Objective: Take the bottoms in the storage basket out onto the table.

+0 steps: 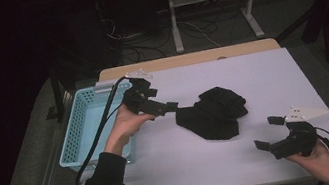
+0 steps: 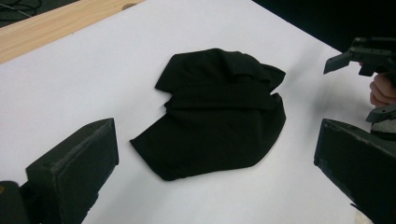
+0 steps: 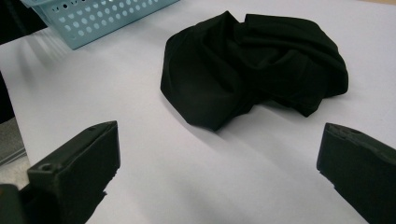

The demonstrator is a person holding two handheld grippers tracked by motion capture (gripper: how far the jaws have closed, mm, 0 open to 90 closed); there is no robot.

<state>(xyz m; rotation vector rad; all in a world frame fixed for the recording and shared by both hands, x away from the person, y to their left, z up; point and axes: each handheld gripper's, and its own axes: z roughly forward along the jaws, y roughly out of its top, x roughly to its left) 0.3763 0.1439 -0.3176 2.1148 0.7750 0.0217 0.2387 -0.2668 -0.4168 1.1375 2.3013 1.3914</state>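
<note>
A crumpled black cloth (image 1: 214,112) lies in the middle of the white table (image 1: 190,169). My left gripper (image 1: 161,99) is held just left of the cloth, open, with its jaws pointing at the cloth's left edge and nothing between them. In the left gripper view the cloth (image 2: 219,112) lies ahead between the wide-apart jaws of the left gripper (image 2: 215,154). My right gripper (image 1: 268,132) rests low at the table's front right, open and empty, apart from the cloth. In the right gripper view the cloth (image 3: 252,65) lies ahead of the right gripper (image 3: 219,149).
A light blue perforated basket (image 1: 78,132) stands at the table's left edge, beside my left hand. A wooden strip (image 1: 187,59) runs along the far edge. Beyond it are a metal frame (image 1: 212,8) and cables on the dark floor.
</note>
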